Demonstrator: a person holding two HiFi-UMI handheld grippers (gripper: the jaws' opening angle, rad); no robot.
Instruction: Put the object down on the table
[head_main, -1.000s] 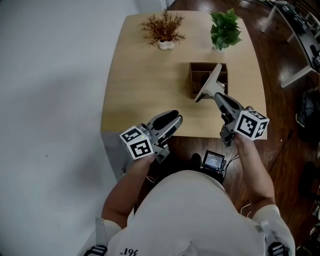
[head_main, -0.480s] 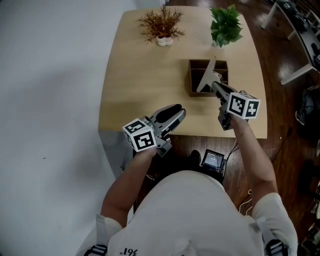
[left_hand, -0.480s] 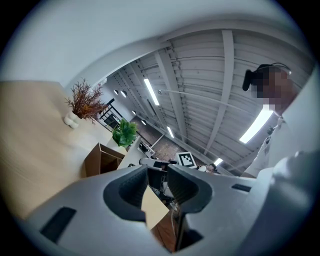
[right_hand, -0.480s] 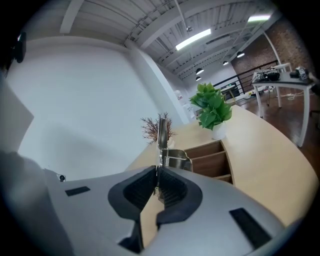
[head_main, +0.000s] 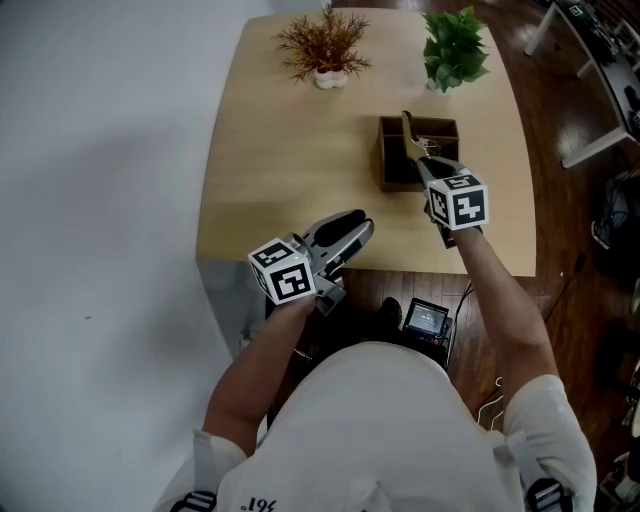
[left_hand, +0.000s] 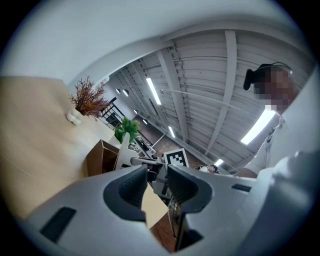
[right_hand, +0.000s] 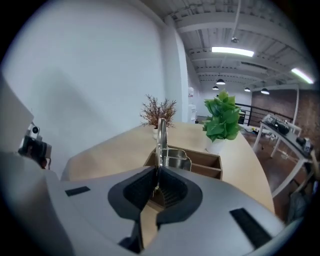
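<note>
Right hand-held gripper (right_hand: 157, 187): jaws pinched on the lower end of a thin metal utensil (right_hand: 161, 137). The blade stands nearly upright above the pads. Grip looks firm; no gap at the pads in the right gripper view.

Position: the utensil (head_main: 408, 128) sits over the wooden box (head_main: 383, 150) on the counter (head_main: 280, 170), at the box's near compartments. Its sprung metal part shows just inside the box rim. I cannot tell whether it touches the box floor or wall.

Left hand-held gripper (head_main: 358, 222): jaws slightly spread, nothing between them, hovering at the counter's near edge, well apart from the box.

Progress, my judgement: carry done, put-down not done. The utensil is in my grip, not resting free. Left to do: settle it on a surface, open the right jaws, back off.
</note>
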